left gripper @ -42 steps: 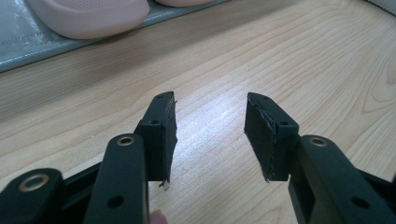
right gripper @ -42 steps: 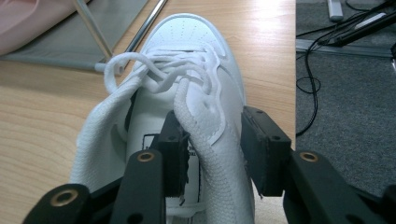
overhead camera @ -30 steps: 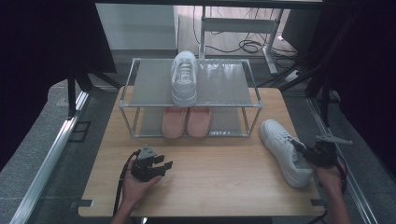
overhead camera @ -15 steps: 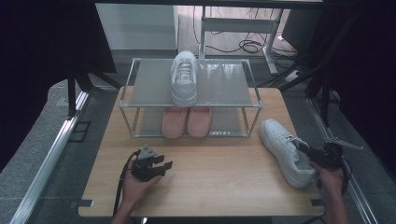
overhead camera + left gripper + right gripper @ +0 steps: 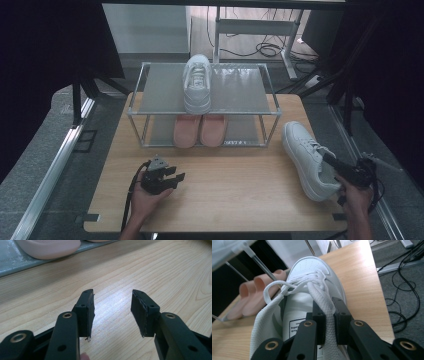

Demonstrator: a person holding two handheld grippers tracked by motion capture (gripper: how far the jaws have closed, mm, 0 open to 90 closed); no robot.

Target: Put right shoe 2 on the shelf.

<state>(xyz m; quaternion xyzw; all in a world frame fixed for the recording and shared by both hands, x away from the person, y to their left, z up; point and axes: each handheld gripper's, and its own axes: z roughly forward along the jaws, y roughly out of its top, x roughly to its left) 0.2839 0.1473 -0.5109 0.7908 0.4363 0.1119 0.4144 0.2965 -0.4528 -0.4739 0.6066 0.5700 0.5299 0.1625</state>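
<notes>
My right gripper (image 5: 328, 322) has just pinched shut on the woven tongue of the white leather sneaker (image 5: 309, 159) at the wooden table's (image 5: 240, 195) right edge, drifting slightly outward since earlier. Its twin (image 5: 197, 82) tops the metal rack (image 5: 150, 90); two pink, seemingly rubber slippers (image 5: 200, 131) lie beneath. My left gripper (image 5: 112, 312) rests wide, empty.

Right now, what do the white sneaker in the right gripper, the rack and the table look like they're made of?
White sneaker: smooth, leather-like upper with perforated toe, mesh lining, woven tongue clamped in the right gripper; leather or synthetic is unclear.
Rack: shiny metal-looking tubes with greyish matte shelves, possibly frosted plastic or mesh.
Table: light wood grain with a slight sheen, probably laminate or veneer.
</notes>
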